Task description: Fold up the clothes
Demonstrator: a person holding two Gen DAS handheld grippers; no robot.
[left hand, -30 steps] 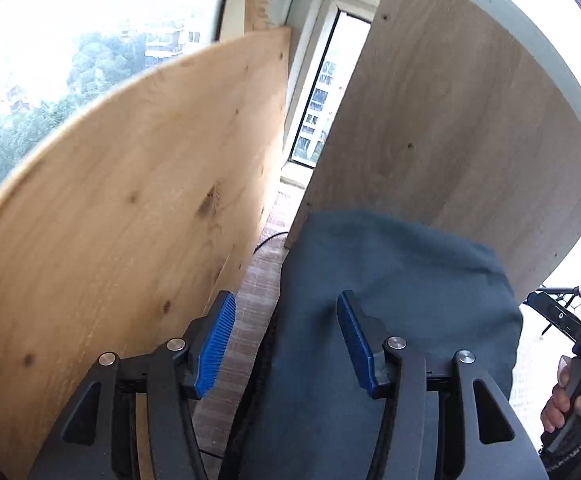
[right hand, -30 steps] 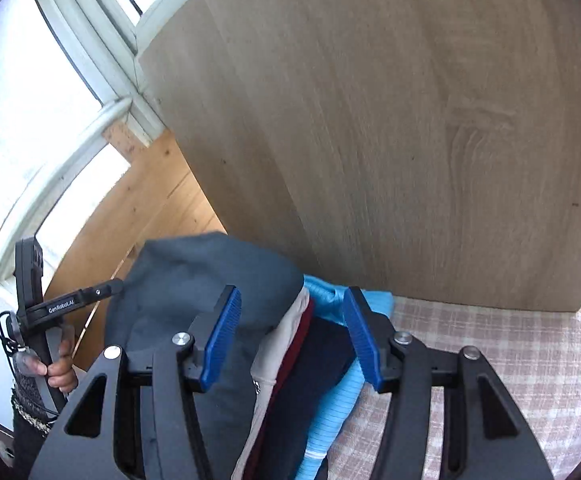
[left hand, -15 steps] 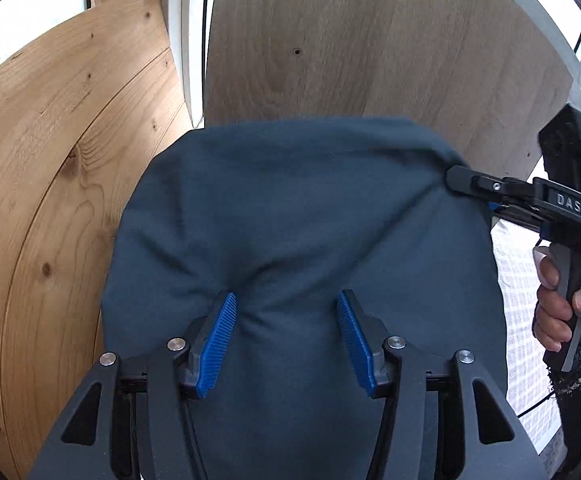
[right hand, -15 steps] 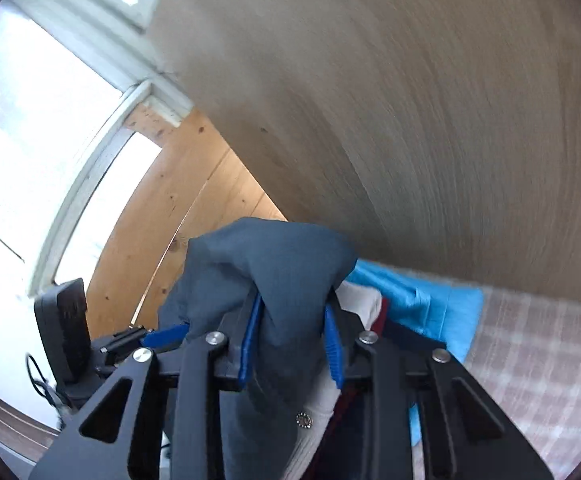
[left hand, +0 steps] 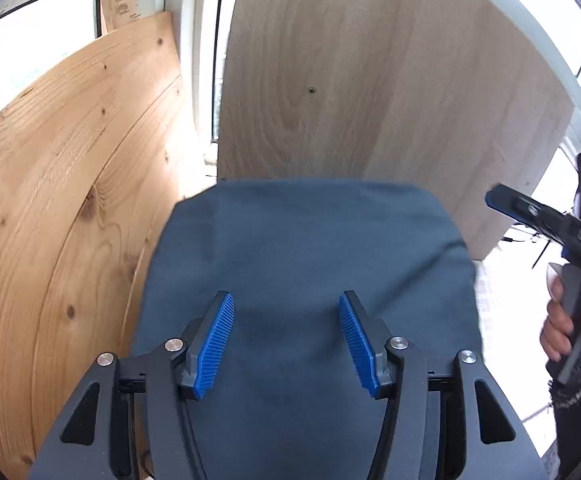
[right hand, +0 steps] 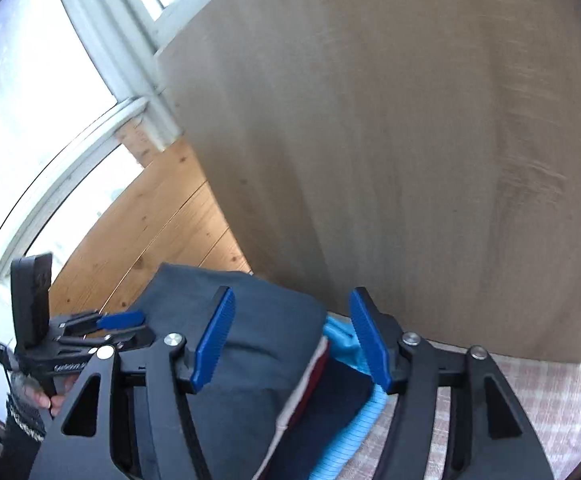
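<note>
A dark slate-blue folded garment (left hand: 302, 248) lies flat on top of a stack of clothes, filling the middle of the left wrist view. My left gripper (left hand: 286, 334) hovers open over its near part, nothing between the pads. In the right wrist view the same garment (right hand: 250, 344) tops a pile with a cream and maroon piece (right hand: 310, 376), a navy piece (right hand: 330, 400) and a light blue piece (right hand: 342, 340). My right gripper (right hand: 292, 340) is open above the pile's right edge. The left gripper also shows at the left of that view (right hand: 114, 326).
A pale wood board (left hand: 370, 80) stands upright right behind the stack. A knotty pine board (left hand: 70, 200) leans at the left, windows behind both. A checked cloth (right hand: 550, 396) covers the surface at right. A hand (left hand: 566, 320) holds the right gripper's handle.
The right gripper let go of the slate-blue garment's corner and opened, drawing back to the right. The garment settled flat on the stack. The left gripper stayed open.
</note>
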